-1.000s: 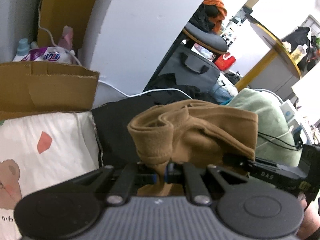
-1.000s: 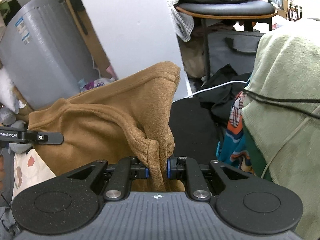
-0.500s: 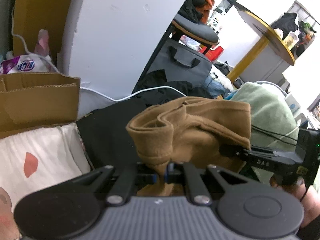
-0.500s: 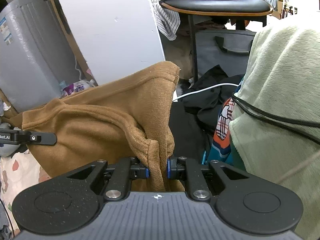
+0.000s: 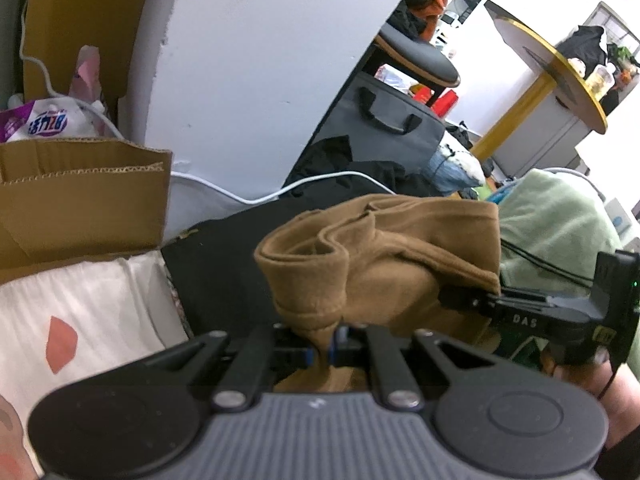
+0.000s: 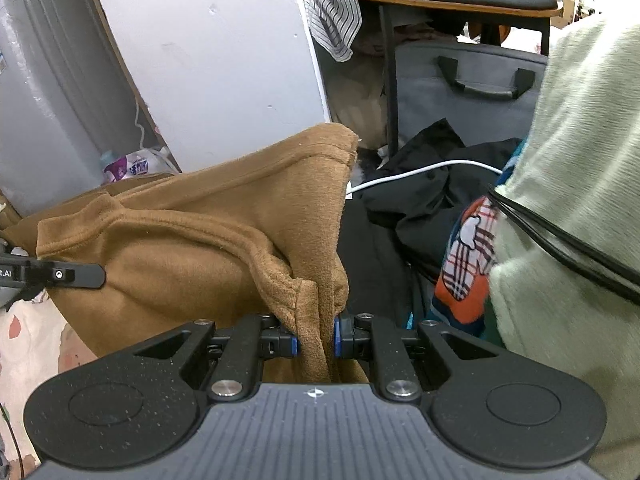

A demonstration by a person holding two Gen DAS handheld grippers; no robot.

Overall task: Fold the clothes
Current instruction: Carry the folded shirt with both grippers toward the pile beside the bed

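1. Brown garment (image 6: 192, 240) hanging bunched between both grippers, above a black cloth (image 5: 224, 272); hemmed corner standing up at top right.
2. Crowded all around: cardboard box (image 5: 80, 196) to the left, white panel (image 6: 216, 60) behind, green fleece (image 6: 568, 184) close on the right.
3. Left gripper (image 5: 320, 346) angled downward, nearly closed, pinching a gathered fold.
4. Right gripper (image 6: 315, 340) angled downward, narrowly parted, clamping a thicker fold.

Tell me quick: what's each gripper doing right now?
Left gripper: closed on a bunched edge of the brown garment.
Right gripper: closed on another edge of the same brown garment.
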